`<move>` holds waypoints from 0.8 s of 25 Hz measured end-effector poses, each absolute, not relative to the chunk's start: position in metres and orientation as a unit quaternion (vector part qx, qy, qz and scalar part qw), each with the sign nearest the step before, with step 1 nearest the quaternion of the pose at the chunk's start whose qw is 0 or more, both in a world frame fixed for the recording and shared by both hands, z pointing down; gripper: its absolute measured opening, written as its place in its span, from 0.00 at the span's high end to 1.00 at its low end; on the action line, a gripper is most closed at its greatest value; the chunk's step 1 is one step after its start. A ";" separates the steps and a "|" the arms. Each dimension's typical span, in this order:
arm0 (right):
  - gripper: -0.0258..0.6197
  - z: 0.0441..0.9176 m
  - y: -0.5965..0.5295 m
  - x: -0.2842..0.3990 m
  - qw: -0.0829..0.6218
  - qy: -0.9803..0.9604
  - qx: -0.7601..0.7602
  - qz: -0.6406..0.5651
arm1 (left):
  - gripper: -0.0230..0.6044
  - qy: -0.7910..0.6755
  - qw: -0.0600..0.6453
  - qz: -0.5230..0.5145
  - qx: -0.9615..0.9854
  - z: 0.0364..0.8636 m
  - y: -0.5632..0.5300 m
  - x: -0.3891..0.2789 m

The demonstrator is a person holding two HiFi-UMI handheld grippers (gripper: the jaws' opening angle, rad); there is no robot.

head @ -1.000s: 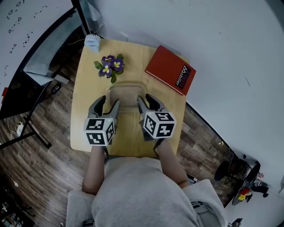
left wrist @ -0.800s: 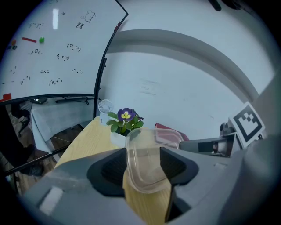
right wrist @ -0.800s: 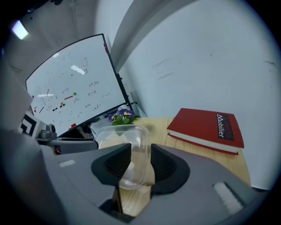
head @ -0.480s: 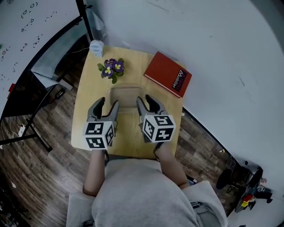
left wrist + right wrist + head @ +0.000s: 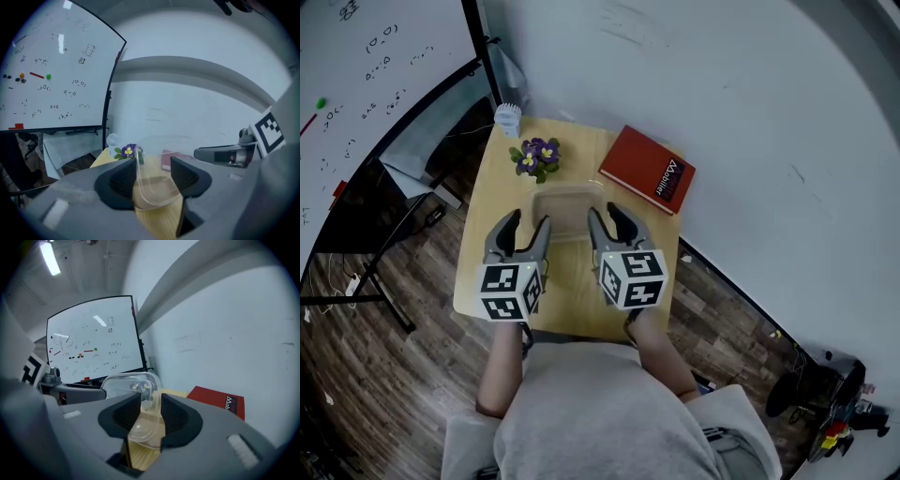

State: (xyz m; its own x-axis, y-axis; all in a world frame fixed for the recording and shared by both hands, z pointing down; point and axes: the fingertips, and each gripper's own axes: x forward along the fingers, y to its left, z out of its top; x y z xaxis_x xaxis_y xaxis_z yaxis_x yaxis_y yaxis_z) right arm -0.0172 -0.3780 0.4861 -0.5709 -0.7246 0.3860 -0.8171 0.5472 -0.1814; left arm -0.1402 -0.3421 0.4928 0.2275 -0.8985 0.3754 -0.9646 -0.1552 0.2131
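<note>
Clear plastic container (image 5: pixel 565 208): empty, clamped at its two near corners by left gripper (image 5: pixel 528 223) and right gripper (image 5: pixel 605 214), both jaw pairs pinched narrow on its walls, apparently raised above the wooden table's (image 5: pixel 511 192) middle, not yet set down.

We log a clear plastic container (image 5: pixel 567 210): rectangular, rounded corners, see-through walls. It sits at frame centre in the head view. The left claw (image 5: pixel 528 221) grips its left rim and the right claw (image 5: pixel 603 212) its right rim.
</note>
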 end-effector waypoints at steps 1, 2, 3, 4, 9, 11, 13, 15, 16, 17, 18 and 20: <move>0.75 0.481 -0.377 -0.017 0.131 -0.871 0.443 0.166 | 0.58 -0.617 0.202 0.078 0.756 0.489 -0.341 -0.139; 0.75 0.476 -0.375 -0.016 0.127 -0.873 0.443 0.160 | 0.58 -0.618 0.197 0.077 0.757 0.484 -0.339 -0.139; 0.75 0.471 -0.374 -0.015 0.124 -0.875 0.442 0.155 | 0.58 -0.619 0.192 0.076 0.758 0.480 -0.338 -0.138; 0.75 0.467 -0.373 -0.014 0.120 -0.876 0.442 0.151 | 0.58 -0.620 0.187 0.074 0.758 0.476 -0.336 -0.136; 0.75 0.445 -0.364 -0.009 0.100 -0.882 0.441 0.132 | 0.58 -0.626 0.161 0.066 0.761 0.453 -0.329 -0.131; 0.76 0.435 -0.361 -0.006 0.091 -0.885 0.441 0.122 | 0.58 -0.627 0.150 0.062 0.762 0.444 -0.326 -0.129; 0.76 0.426 -0.359 -0.004 0.082 -0.886 0.442 0.111 | 0.58 -0.628 0.140 0.057 0.764 0.434 -0.324 -0.127; 0.76 0.418 -0.355 -0.002 0.074 -0.888 0.442 0.103 | 0.58 -0.629 0.130 0.052 0.765 0.426 -0.320 -0.125; 0.76 0.414 -0.353 -0.001 0.070 -0.889 0.441 0.100 | 0.58 -0.629 0.126 0.050 0.766 0.422 -0.319 -0.124; 0.76 0.410 -0.352 0.000 0.066 -0.890 0.441 0.097 | 0.58 -0.629 0.122 0.047 0.766 0.418 -0.317 -0.123; 0.76 0.407 -0.350 0.000 0.062 -0.891 0.441 0.093 | 0.58 -0.629 0.118 0.044 0.767 0.414 -0.316 -0.123; 0.76 0.399 -0.347 0.002 0.055 -0.892 0.440 0.084 | 0.58 -0.630 0.110 0.039 0.768 0.406 -0.313 -0.121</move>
